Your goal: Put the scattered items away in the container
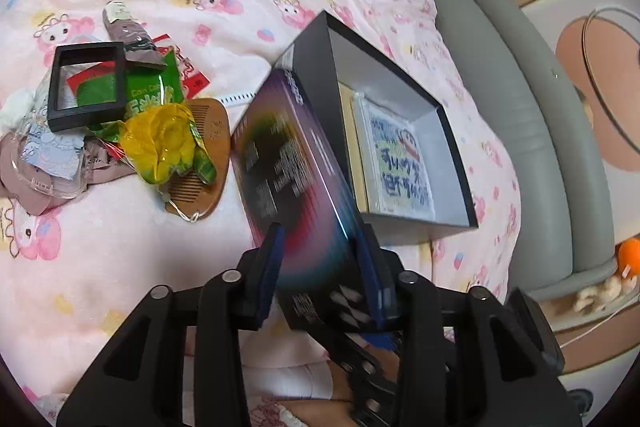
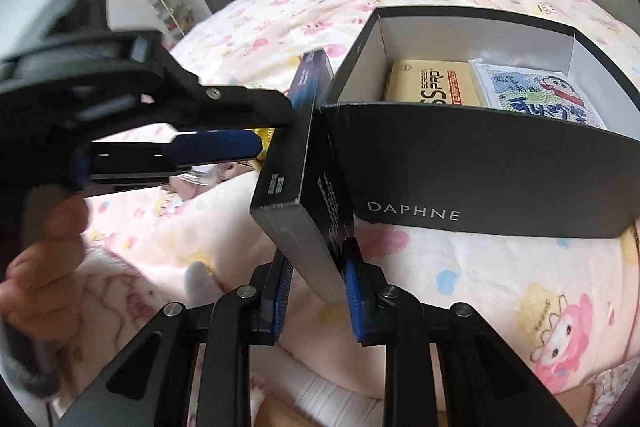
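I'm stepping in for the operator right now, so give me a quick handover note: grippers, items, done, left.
Right gripper: shut on the near end of the dark flat box.
Left gripper: around the same box; pad contact unclear.
The box is tilted beside the shoebox, not yet inside.
Done: yellow box and cartoon packet lie in the shoebox.
Left: put this box in, then the pile on the bedspread: black frame, green snack bag, wooden comb, other bits.

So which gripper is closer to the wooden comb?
Left, probably. The left gripper has the comb just ahead to its side; the right gripper holds the flat box's near end, and the comb is out of its view.
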The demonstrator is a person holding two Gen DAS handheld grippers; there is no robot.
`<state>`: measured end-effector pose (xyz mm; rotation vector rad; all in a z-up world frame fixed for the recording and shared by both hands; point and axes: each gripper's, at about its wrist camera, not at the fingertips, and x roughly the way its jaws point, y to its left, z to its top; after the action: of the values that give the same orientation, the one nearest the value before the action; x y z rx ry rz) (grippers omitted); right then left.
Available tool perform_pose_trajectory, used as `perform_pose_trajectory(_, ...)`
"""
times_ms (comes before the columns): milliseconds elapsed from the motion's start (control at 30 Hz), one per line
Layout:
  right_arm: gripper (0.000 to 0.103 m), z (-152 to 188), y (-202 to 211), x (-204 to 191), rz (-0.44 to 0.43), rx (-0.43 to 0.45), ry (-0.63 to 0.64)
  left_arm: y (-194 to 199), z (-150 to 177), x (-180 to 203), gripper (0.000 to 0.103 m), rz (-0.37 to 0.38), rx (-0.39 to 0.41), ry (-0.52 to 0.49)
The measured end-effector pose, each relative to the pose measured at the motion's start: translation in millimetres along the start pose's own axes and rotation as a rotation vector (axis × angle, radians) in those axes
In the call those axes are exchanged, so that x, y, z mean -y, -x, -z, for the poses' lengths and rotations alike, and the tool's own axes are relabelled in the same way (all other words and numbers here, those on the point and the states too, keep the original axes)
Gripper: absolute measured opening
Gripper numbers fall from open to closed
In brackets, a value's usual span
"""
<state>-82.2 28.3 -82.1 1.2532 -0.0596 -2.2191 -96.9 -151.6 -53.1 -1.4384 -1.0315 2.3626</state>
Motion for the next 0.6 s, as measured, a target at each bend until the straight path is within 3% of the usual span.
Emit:
perform_pose_trajectory(267, 0.021, 16.9, 52.2, 27.6, -0.068, 0.018, -0.022, 7.4, -1.0, -9.2, 0.040, 0.005, 0.036, 0.042)
perform_pose_trajectory(500, 0.022, 28.6, 84.7, 49.9, -0.120, 0.009, -0.122, -3.6, 1.9, -5.4, 0.042, -0.053, -0.004, 0.026)
perform_pose_trajectory(600, 0.023, 32.8, 82.0, 65.1, -0.096, -0.006, -0.167, -10.2, 2.5, -6.8, 0.046, -0.056, -0.036, 0.035)
